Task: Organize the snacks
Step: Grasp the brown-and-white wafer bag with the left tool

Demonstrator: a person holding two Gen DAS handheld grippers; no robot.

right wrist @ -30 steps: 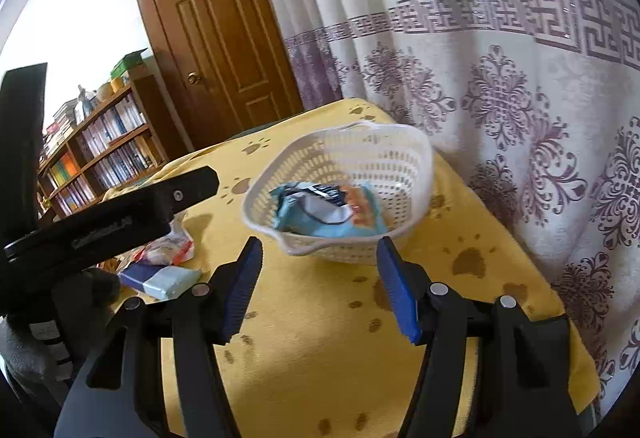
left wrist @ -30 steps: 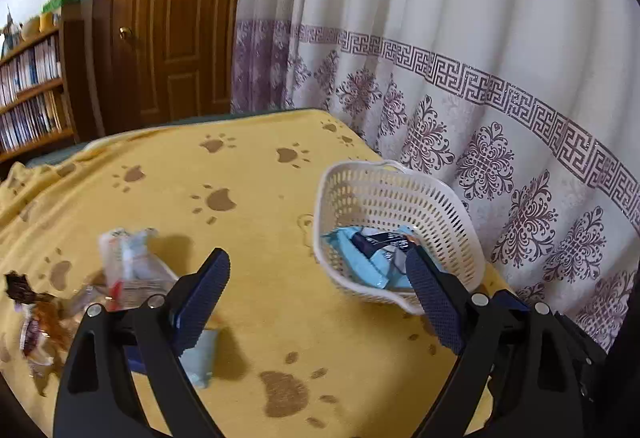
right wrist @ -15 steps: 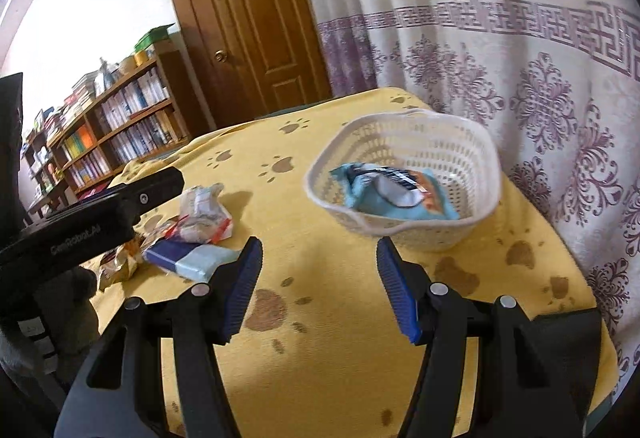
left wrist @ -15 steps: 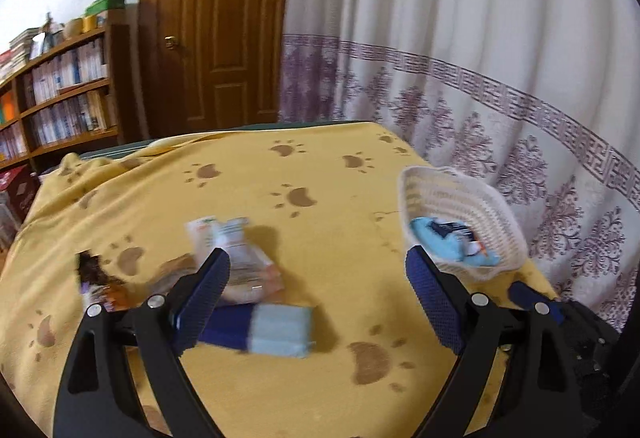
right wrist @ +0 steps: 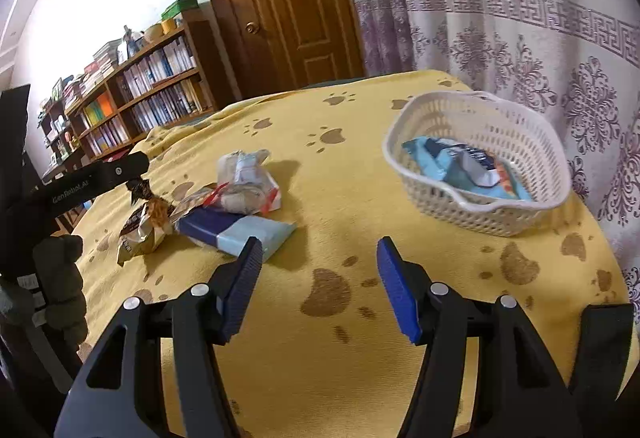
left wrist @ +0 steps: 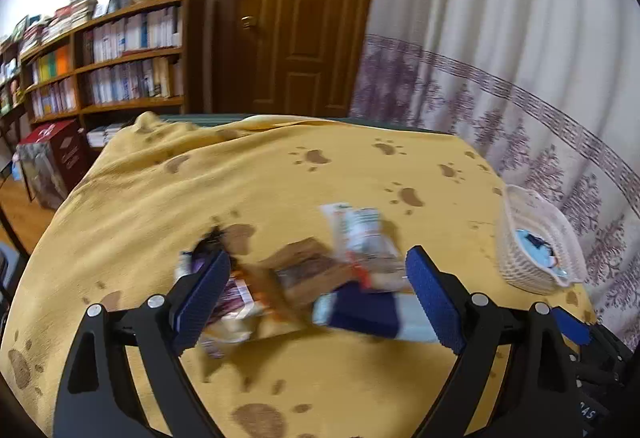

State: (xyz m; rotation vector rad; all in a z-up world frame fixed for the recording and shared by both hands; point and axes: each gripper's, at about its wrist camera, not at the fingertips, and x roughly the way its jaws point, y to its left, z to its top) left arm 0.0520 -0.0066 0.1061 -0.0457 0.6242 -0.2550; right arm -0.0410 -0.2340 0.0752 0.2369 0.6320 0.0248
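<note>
We had two fisheye views, each looking forward and downward along its own gripper fingers. The left wrist view sat low and close over the pile of snacks, with the white basket far at 3 o'clock. The right wrist view looked from further back; there the basket was near at 1 o'clock and the pile at 10 o'clock. Both views shared the yellow cloth, the door and the bookshelf.
</note>
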